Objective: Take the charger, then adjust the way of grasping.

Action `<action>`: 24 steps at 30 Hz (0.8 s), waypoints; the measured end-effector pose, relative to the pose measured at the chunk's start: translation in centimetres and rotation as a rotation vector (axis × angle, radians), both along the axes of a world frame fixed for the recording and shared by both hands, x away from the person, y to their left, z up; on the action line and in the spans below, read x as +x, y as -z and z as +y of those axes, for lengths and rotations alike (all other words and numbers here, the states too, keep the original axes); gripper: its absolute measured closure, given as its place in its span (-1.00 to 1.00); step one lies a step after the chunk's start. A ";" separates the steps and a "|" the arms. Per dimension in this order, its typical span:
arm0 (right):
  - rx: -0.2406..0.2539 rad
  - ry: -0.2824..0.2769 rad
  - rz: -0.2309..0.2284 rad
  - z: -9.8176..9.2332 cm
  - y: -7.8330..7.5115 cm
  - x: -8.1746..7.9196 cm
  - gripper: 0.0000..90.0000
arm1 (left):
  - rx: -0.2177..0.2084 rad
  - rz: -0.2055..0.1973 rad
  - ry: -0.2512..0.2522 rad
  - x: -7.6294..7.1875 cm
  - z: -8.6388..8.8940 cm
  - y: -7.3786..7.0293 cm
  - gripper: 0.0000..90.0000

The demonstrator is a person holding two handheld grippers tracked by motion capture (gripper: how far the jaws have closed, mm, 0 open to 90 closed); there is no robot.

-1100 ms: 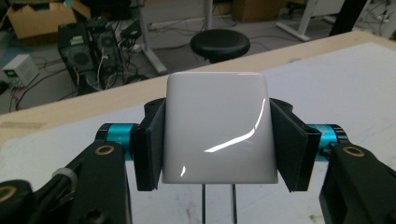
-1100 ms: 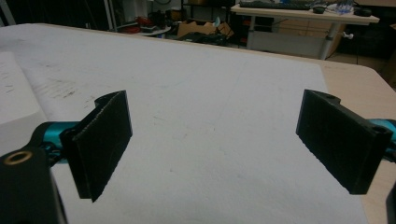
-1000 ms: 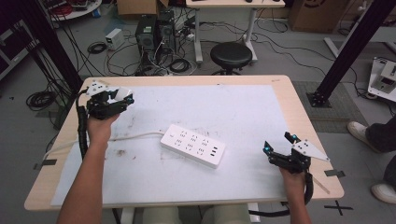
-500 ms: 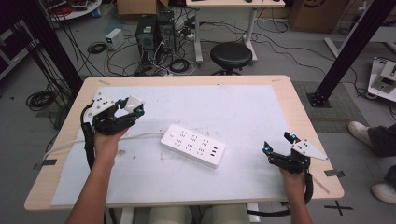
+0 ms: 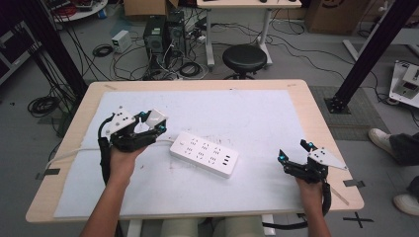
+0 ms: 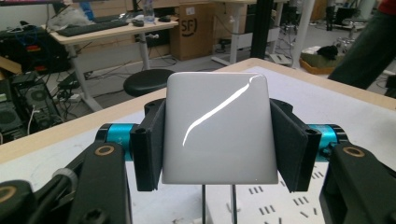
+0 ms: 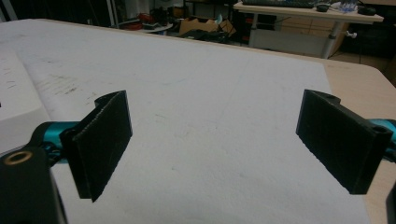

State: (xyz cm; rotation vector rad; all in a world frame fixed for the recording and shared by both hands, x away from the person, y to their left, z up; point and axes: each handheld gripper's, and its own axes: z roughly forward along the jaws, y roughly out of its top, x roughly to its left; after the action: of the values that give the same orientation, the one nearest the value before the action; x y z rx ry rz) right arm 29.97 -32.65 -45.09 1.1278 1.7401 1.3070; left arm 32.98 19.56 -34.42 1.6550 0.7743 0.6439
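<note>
A person seated at the near edge of a tabletop [image 5: 316, 106] covered by a white mat [image 5: 257, 118] holds a gripper in each hand. The left gripper [image 5: 148, 124], above the mat toward the table's left edge, pinches a glossy white plug adapter [image 5: 157, 117] between its black pads. From the high view the adapter is a small pale block at the gripper's tip, pointing toward the white power strip [image 5: 203, 153] just beside it. The left gripper view brings the adapter [image 6: 218, 128] close: a smooth, rounded-corner body with a streak of reflected light, clamped on both flanks by the pads [image 6: 150, 144], with two thin metal prongs [image 6: 232, 204] running straight down from its underside toward the strip's slotted face [image 6: 275, 207] below. The strip lies flat near the middle of the mat, its long axis slanting from the far left toward the near right, its white cord [image 5: 74, 154] trailing off the table's left edge. The right gripper [image 5: 294, 156] sits near the table's near-right corner, jaws spread with nothing between them; the right gripper view looks between its two parted pads [image 7: 103, 140] across bare, lightly scuffed mat, with a corner of the strip [image 7: 16, 100] at the left.
</note>
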 end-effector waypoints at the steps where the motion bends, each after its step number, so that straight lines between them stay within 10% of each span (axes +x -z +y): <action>1: 0.000 -0.001 -0.002 0.0 0.0 0.0 -0.76 | 0.002 -0.001 0.007 -0.1 -0.2 0.0 -0.06; 24: 0.036 0.000 0.053 -0.3 -0.2 0.4 -0.76 | 0.108 -0.025 0.185 -0.9 -3.6 -1.4 -0.06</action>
State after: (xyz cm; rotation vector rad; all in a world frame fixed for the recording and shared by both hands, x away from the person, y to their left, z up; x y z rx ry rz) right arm 30.42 -32.93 -44.86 1.1923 1.7616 1.3241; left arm 32.03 15.97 -33.00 1.7893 0.5684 0.5828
